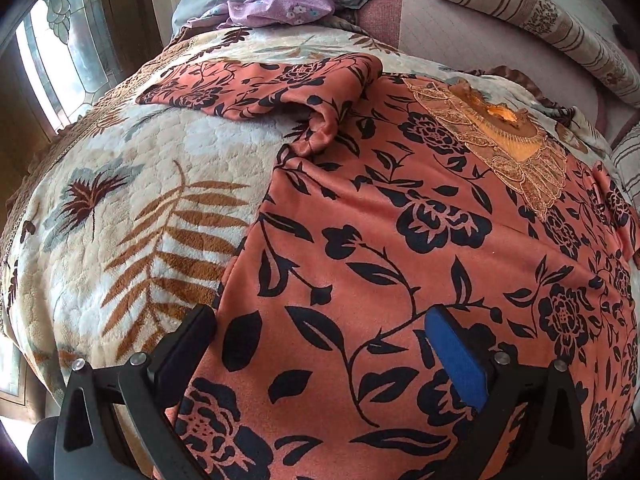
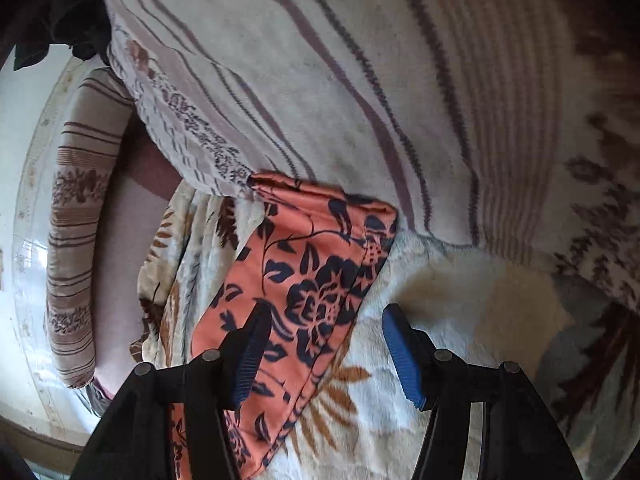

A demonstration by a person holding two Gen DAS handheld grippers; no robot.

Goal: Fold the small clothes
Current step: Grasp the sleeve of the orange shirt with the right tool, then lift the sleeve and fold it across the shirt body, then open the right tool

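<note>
An orange garment with a black flower print (image 1: 400, 264) lies spread on a cream leaf-patterned blanket (image 1: 120, 200). Its gold embroidered neckline (image 1: 508, 144) is at the far right and one sleeve (image 1: 256, 80) stretches to the far left. My left gripper (image 1: 320, 332) is open, its jaws wide apart just above the garment's near hem. In the right wrist view the other sleeve (image 2: 312, 272) lies on the blanket (image 2: 460, 300), its cuff against a striped pillow (image 2: 320, 80). My right gripper (image 2: 324, 336) is open over the sleeve's right edge.
A striped bolster (image 1: 532, 12) and a purple cloth (image 1: 280, 8) with grey bedding lie at the far end of the bed. A window (image 1: 60, 48) is at the left. A second striped bolster (image 2: 76, 240) lies left of the sleeve.
</note>
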